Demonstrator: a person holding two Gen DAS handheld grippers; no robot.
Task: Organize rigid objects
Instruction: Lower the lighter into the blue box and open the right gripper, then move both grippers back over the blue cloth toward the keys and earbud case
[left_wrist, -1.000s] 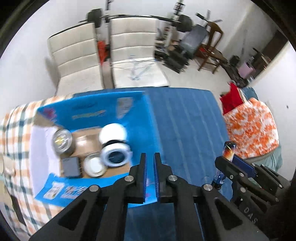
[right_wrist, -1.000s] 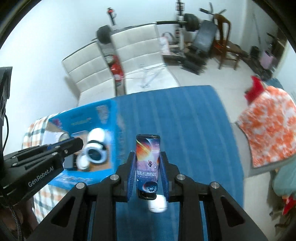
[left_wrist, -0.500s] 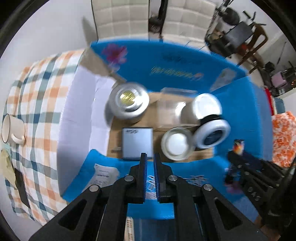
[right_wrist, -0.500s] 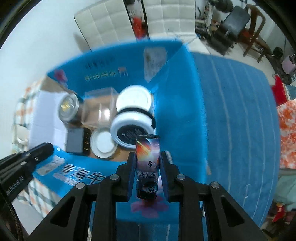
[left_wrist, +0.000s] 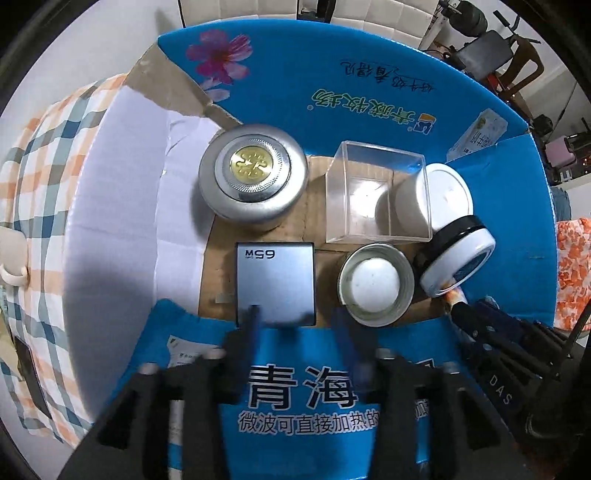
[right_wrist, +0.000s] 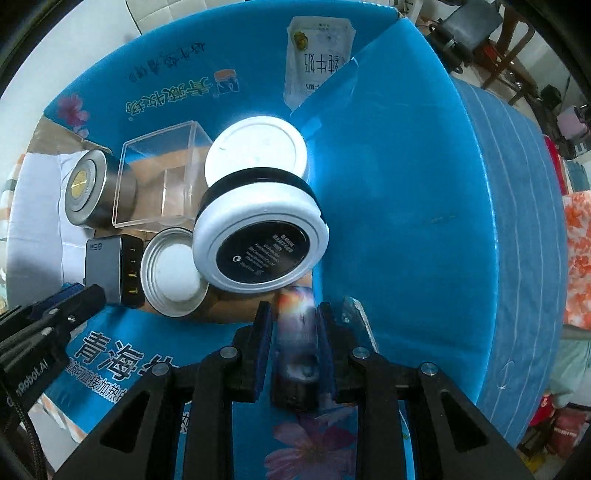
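Note:
An open blue cardboard box (left_wrist: 369, 74) holds a silver round tin (left_wrist: 253, 177), a clear plastic box (left_wrist: 376, 195), a white jar (left_wrist: 443, 195), a tilted black-and-white jar (right_wrist: 260, 240), a small open tin (left_wrist: 375, 284) and a grey charger (left_wrist: 275, 284). My left gripper (left_wrist: 295, 317) hovers over the box's near flap, blurred. Its jaws are opening with nothing between them, and the charger lies just past its left fingertip. My right gripper (right_wrist: 295, 310) is shut on a small space-print can (right_wrist: 297, 332), held upright at the box's near right corner beside the tilted jar.
The box sits on a checked tablecloth (left_wrist: 33, 166), with a mug (left_wrist: 11, 258) at the left edge. To the box's right lies a blue striped cloth (right_wrist: 517, 221). White chairs and gym gear stand beyond the table.
Both grippers have sunk toward the box and now look straight down into it. The left jaws have parted. The right has carried the can over to the box's near right corner.

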